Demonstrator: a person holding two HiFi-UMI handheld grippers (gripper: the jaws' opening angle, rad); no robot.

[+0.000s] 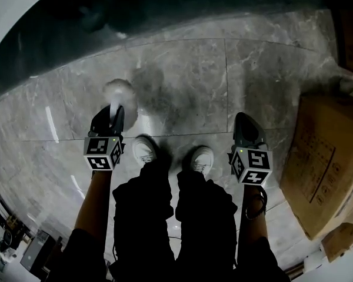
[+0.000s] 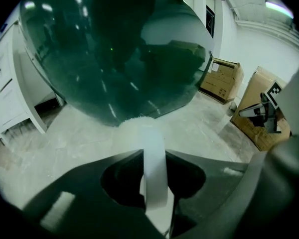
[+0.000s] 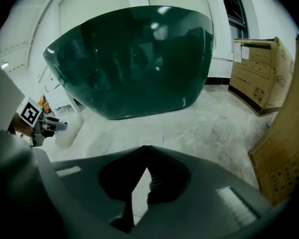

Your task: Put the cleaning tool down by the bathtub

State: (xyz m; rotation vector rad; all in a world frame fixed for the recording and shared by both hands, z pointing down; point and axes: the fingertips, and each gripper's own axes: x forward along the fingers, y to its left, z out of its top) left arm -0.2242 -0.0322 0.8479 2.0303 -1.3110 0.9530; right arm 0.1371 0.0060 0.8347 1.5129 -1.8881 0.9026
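From the head view, the left gripper (image 1: 113, 115) holds the cleaning tool (image 1: 119, 93) out over the grey marble floor (image 1: 182, 75). The tool's long axis runs straight on from the jaws, away from the person's white shoes (image 1: 144, 150) and towards the dark green bathtub (image 1: 76, 34) that curves across the far side of the floor. Only its round, white, fluffy head shows here, short of the tub's base. The right gripper (image 1: 245, 125) hangs on the other side of the feet, well apart from the tool. Cardboard boxes (image 1: 320, 163) sit by the floor's right edge.

In the left gripper view, the left gripper (image 2: 154, 158) is pinching a flat, white, strap-like handle (image 2: 155, 183) between its jaws. The handle leads forward to the fuzzy head (image 2: 134, 127), which points at the foot of the bathtub (image 2: 114, 59). This view alone shows the handle. The right gripper (image 2: 263, 111) appears off to the right, in front of the boxes (image 2: 221, 78).

In the right gripper view, the right gripper (image 3: 146, 149) has its jaws pressed together at the tips with nothing between them. Across the floor (image 3: 204, 123) to the left, the left gripper (image 3: 52, 125) is seen from the side. The tool's pale head (image 3: 69, 129) is low beside the bathtub (image 3: 134, 59). Whether it touches the floor I cannot tell.
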